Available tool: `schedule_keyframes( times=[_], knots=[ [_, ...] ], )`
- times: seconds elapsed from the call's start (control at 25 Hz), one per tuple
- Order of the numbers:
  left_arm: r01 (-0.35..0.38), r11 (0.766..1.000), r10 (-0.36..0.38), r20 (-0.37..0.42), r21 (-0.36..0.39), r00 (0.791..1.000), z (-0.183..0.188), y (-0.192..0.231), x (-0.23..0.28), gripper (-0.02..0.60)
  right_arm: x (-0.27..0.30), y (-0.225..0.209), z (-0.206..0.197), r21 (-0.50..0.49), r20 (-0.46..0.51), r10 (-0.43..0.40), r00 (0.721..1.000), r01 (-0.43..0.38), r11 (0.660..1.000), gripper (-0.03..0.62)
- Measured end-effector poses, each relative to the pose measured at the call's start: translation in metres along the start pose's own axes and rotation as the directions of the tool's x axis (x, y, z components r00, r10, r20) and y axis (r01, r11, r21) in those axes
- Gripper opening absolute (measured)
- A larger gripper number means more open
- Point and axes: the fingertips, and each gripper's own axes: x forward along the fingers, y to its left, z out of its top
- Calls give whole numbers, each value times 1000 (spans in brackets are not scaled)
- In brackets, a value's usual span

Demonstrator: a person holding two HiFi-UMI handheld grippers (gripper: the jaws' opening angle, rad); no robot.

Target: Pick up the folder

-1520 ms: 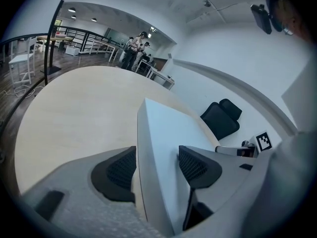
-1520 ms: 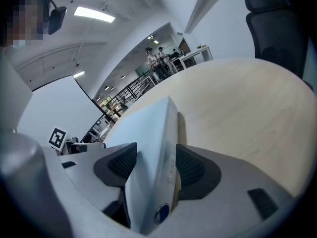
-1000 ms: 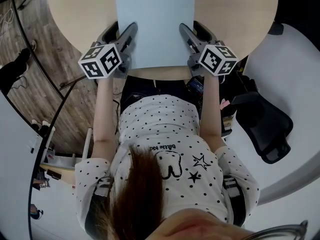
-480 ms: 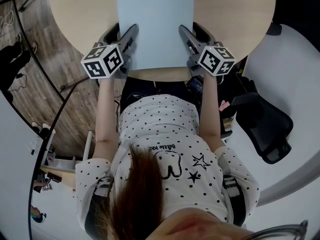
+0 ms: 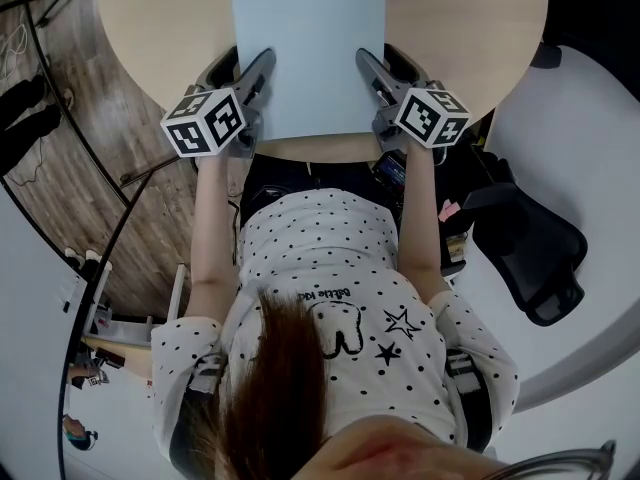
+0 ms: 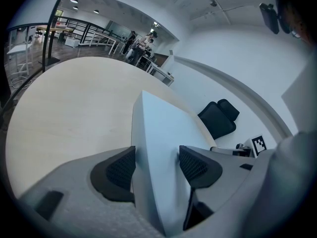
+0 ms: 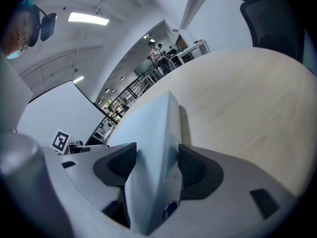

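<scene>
The pale blue folder [image 5: 308,48] rested on the counter [image 5: 460,28], near its front edge. The left hand-held gripper [image 5: 243,68] and right hand-held gripper [image 5: 388,66] each clamped a side edge. An even, level lift on both sides appeared advisable to prevent sagging.

The gripper [image 7: 157,166] has both jaws pressed on the folder [image 7: 148,128] (pale blue) over the table [image 7: 237,103].

Showed a round table [image 5: 465,28] of light wood grain, and lying directly on its top a pale blue folder [image 5: 310,48], set along the middle with its near short edge just inside the table's closest rim.
</scene>
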Motion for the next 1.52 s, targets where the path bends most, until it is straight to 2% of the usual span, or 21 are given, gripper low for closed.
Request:
schedule_keyframes(
  times=[0.52,1.16,1.52],
  knots=[
    [-3,1000,3,10,-11,1000,0,2,-1,272,2,-1,-2,61,-17,8,1000,-7,998,258],
    [17,1000,-17,14,-25,1000,0,2,0,276,1,-2,-1,73,5,34,999,-34,997,258],
    [-1,1000,2,49,-30,999,4,-1,-3,275,0,2,0,69,-6,-1,1000,2,998,258]
  ],
)
